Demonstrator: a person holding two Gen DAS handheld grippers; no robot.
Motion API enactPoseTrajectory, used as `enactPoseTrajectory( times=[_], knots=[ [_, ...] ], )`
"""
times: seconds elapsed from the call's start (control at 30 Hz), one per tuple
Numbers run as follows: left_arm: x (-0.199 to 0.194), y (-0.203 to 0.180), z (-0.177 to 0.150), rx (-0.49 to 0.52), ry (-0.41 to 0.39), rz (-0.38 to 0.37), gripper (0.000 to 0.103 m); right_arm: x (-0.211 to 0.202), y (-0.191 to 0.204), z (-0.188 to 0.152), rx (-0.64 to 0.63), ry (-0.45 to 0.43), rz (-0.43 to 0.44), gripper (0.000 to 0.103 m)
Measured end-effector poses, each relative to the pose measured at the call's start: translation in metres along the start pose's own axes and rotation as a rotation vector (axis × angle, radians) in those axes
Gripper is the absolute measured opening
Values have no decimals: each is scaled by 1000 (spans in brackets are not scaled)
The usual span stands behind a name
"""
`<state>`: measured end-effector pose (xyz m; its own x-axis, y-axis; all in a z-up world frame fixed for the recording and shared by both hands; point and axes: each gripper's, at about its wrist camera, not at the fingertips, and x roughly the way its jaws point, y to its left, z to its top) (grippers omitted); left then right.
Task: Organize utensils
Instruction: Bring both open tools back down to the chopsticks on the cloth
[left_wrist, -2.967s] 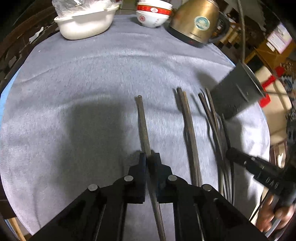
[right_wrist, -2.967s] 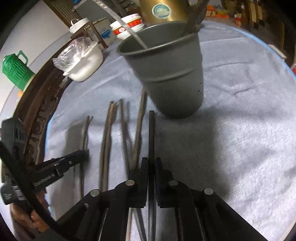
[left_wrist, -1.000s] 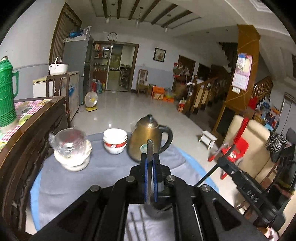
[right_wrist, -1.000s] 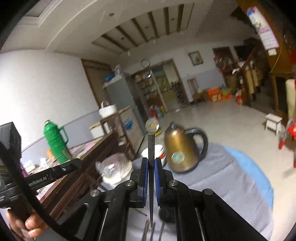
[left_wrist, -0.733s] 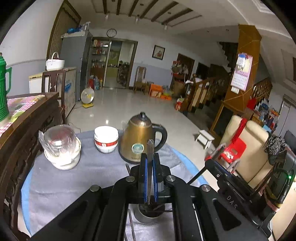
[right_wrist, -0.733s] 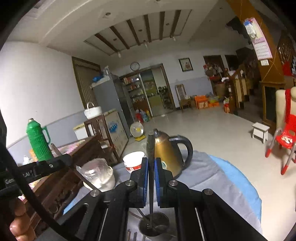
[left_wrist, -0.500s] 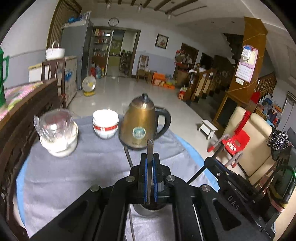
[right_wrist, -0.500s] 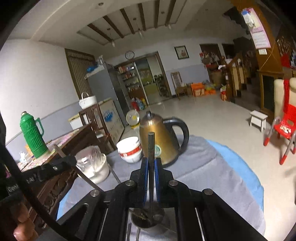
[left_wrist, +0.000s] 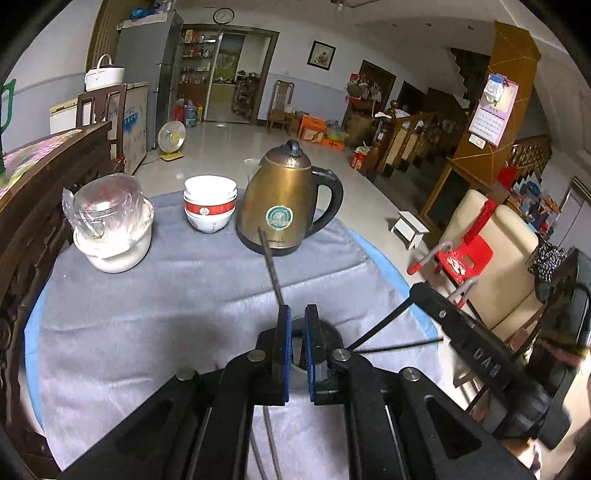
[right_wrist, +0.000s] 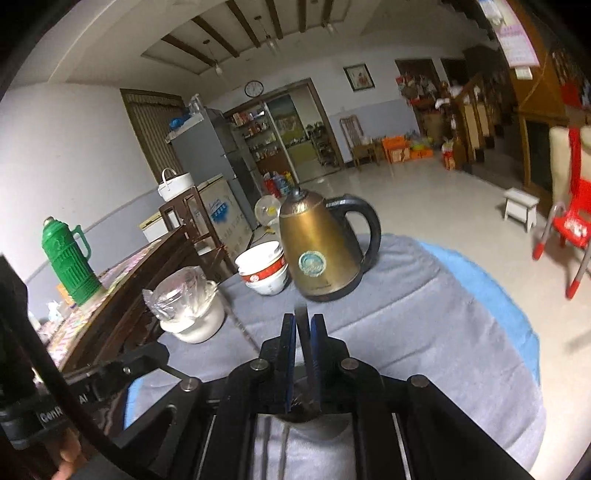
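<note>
The left gripper hangs over the cup. Its jaws stand a narrow slit apart, and nothing is between them. One chopstick leans out of the cup, just beside the left finger, and points toward the kettle.

The jaws of the right gripper have just been opening. A second chopstick is between the pads, tilted, with its top barely above them. I judge it loose, not clamped.

The risk is that this tilted stick catches the rim and falls on the cloth. Also, a sideways pull of the left gripper can knock the leaning stick and tip the cup.
</note>
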<state>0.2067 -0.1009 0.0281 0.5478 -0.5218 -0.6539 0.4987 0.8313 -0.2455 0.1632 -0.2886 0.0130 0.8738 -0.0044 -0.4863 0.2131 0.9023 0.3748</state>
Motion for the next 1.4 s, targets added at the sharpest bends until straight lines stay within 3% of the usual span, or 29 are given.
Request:
enactPoseTrajectory(
  times=[0.17, 0.37, 0.67, 0.77, 0.97, 1.17, 1.4],
  knots=[
    [-17, 11, -16, 22, -14, -3, 40, -11, -4, -3, 37, 14, 56, 13],
    [-43, 34, -41, 47, -53, 36, 51, -39, -10, -11, 69, -38, 102, 35],
    [-34, 78, -95, 29, 33, 177, 53, -80, -7, -39, 25, -117, 179, 38],
    [-26, 89, -113, -8, 76, 187, 53, -75, 0, -59, -3, -62, 212, 38],
    [-4, 102, -152, -50, 177, 189, 53, -42, 1, -101, -28, 83, 190, 35],
    [8, 93, -180, -43, 230, 173, 53, 11, -5, -144, -14, 295, 133, 35],
    [22, 85, -197, -50, 279, 131, 53, 61, -1, -176, -27, 469, 123, 33]
  ],
)
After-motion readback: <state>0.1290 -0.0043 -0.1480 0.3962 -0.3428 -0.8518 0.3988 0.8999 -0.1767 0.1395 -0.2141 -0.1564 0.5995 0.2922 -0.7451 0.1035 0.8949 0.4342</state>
